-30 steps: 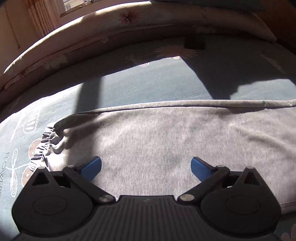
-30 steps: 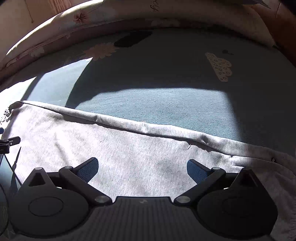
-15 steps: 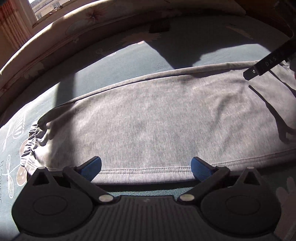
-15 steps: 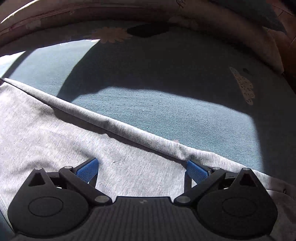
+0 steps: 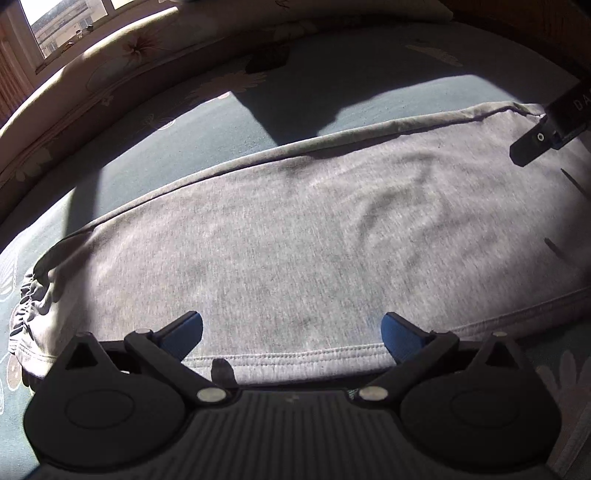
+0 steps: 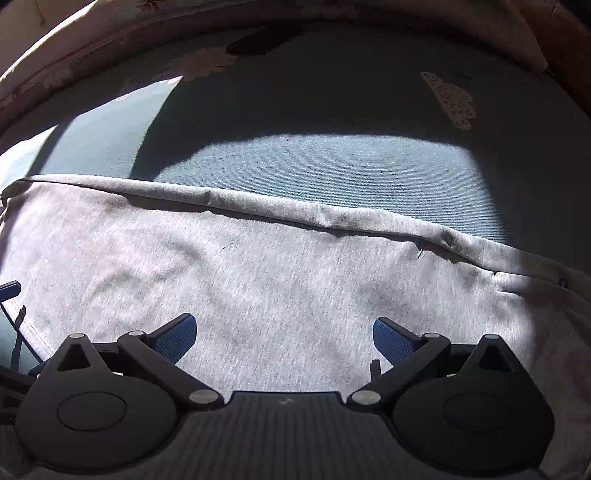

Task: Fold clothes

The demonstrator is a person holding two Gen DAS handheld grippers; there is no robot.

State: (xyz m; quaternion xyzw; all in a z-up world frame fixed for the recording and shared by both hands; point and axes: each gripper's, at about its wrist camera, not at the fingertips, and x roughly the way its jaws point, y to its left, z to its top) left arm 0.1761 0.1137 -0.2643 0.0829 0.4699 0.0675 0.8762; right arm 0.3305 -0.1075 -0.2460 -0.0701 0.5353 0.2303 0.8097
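A grey knit garment [image 5: 295,240] lies spread flat on a blue-green bedsheet [image 5: 207,147], its stitched hem running along the near side and a gathered elastic end at the left. My left gripper [image 5: 291,330] hovers open just above the hem, nothing between its blue pads. In the right wrist view the same grey garment [image 6: 258,288] fills the lower half, with a folded ridge along its far edge. My right gripper [image 6: 284,334] is open over the cloth, holding nothing. The right gripper's black tip [image 5: 535,142] shows at the left wrist view's right edge.
A floral-patterned quilt or cushion roll [image 5: 110,74] borders the far side of the bed, with a window [image 5: 55,29] at the top left. Sunlit and shadowed bare sheet [image 6: 332,166] lies beyond the garment. A wooden edge [image 6: 561,44] stands at far right.
Both grippers have pulled back toward me from the garment: the left now sits at the hem, and the right shows more cloth ahead. Both stayed open.
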